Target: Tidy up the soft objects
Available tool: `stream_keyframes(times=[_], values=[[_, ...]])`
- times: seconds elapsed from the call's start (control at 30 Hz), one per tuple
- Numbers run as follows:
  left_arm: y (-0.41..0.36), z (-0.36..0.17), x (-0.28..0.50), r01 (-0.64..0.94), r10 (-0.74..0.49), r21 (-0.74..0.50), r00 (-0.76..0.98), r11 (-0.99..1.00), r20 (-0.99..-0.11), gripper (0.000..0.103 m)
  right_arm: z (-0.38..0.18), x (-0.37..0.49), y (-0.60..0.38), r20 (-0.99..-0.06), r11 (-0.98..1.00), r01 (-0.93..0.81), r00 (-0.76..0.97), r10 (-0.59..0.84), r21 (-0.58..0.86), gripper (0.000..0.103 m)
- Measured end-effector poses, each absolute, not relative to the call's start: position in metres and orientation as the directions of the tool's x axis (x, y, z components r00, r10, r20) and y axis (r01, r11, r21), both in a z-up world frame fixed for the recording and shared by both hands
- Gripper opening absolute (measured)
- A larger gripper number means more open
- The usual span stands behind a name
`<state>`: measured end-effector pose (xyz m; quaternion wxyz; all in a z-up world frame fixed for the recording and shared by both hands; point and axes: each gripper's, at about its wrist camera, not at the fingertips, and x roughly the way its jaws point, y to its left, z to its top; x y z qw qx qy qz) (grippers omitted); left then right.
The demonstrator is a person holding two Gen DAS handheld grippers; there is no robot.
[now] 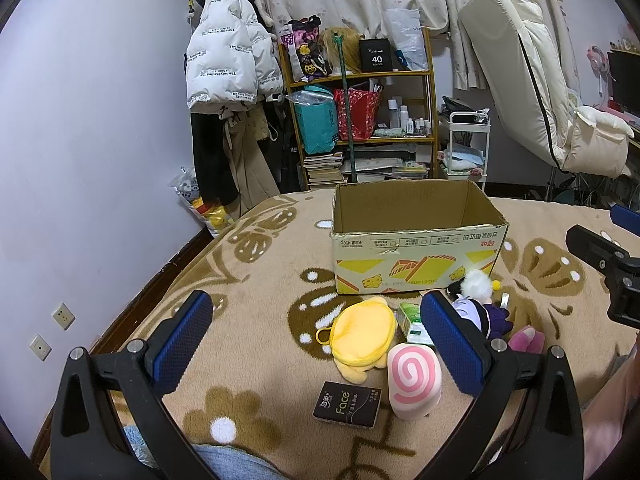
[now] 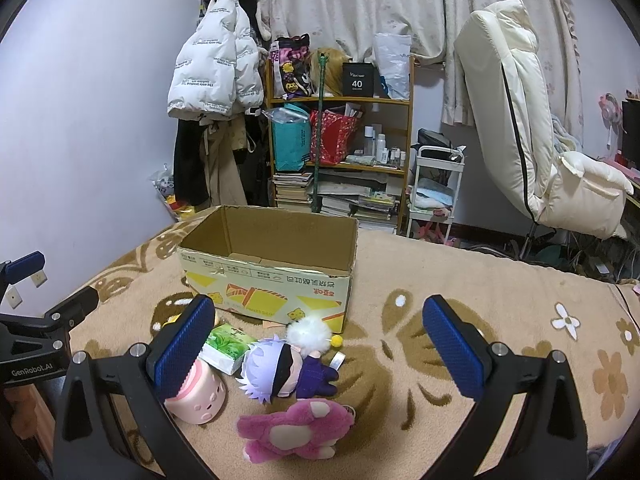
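**Both claws wide and empty over a scatter of soft toys before the carton**

The left gripper [image 1: 316, 344] hangs above the bed with its blue-padded fingers [image 1: 182, 344] spread wide and nothing between them. The right gripper [image 2: 320, 352] is likewise spread wide and empty, its blue pads [image 2: 452, 352] well apart.

The landmark is the open brown cardboard carton with yellow printed panels [image 1: 416, 264], standing upright on the beige fleece blanket with brown flower and butterfly patterns [image 1: 248, 308]. No soft object shows inside it.

All the soft things lie on the blanket on the near side of the carton:
- a flat yellow plush pouch with a loop [image 1: 362, 336], near the carton's front left corner;
- a green-and-white tissue pack [image 2: 226, 346], just in front of the carton wall;
- a white-haired plush doll in dark purple clothes with a black blindfold [image 2: 280, 368], with a white fluffy pom-pom [image 2: 308, 332] close to the carton's front;
- a pink-and-white swirl roll-shaped plush [image 1: 414, 380], farther from the carton than the pouch;
- a magenta plush bear [image 2: 296, 428], farther out than the doll;
- a dark brown tissue packet printed "Face" [image 1: 347, 405], farthest from the carton.

Beyond the carton stand a wooden shelf of bags, bottles and books [image 1: 360, 120], a white puffer jacket hanging [image 1: 228, 56], and a cream padded recliner chair [image 1: 532, 80].
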<state>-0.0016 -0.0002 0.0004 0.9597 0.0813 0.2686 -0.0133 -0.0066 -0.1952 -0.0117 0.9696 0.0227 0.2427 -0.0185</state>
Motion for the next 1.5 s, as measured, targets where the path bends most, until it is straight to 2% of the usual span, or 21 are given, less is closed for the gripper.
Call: stream_keyframes(times=[0.7,1.0,1.17,1.5], values=[[-0.001,0.000,-0.002,0.070,0.020,0.152,0.854,0.986,-0.519,0.103,-0.009,-0.007,-0.197,-0.472,0.998,0.047,0.881,-0.026,0.032,0.103],[0.003,-0.007,0.006,0.078,0.026,0.160,0.827,0.984,-0.562,0.103,-0.018,-0.005,-0.199,-0.483,0.997,0.062,0.875,-0.033,0.046,0.103],[0.002,-0.012,0.013,0.087,0.029,0.165,0.802,0.982,-0.596,0.103,-0.022,0.001,-0.203,-0.540,0.996,0.072,0.841,-0.029,0.060,0.103],[-0.009,-0.023,0.028,0.136,-0.002,0.154,0.755,0.979,-0.656,0.103,-0.035,0.014,-0.221,-0.641,0.977,0.098,0.766,0.048,0.191,0.103]])
